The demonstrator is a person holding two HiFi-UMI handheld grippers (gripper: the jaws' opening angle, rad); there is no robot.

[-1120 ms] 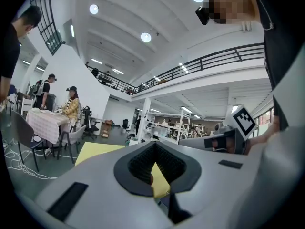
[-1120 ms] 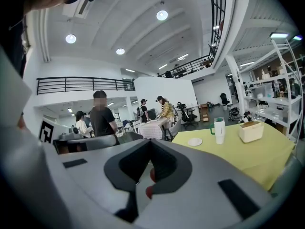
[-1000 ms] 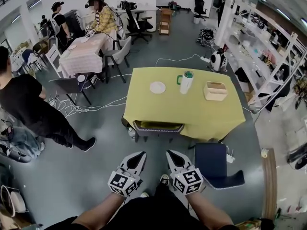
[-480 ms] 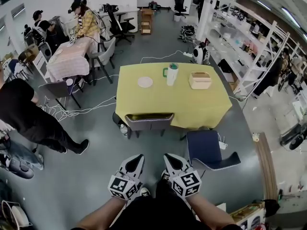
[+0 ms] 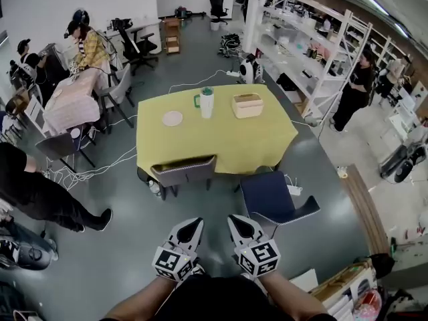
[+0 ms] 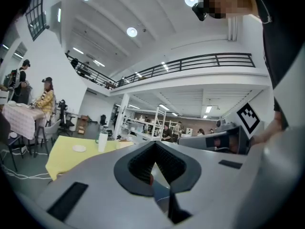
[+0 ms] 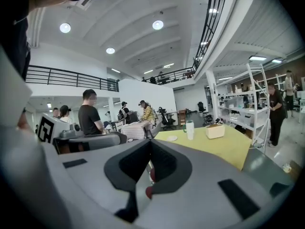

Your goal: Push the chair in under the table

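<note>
Holding the left gripper [image 5: 193, 222] and right gripper [image 5: 235, 219] side by side, jaws closed, empty; blue chair [image 5: 271, 194] stands out beside the yellow table [image 5: 221, 136].

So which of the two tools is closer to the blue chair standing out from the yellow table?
Right. The right tool is just short of the blue chair, slightly to its left; the left tool sits further left, facing the grey chair.
</note>
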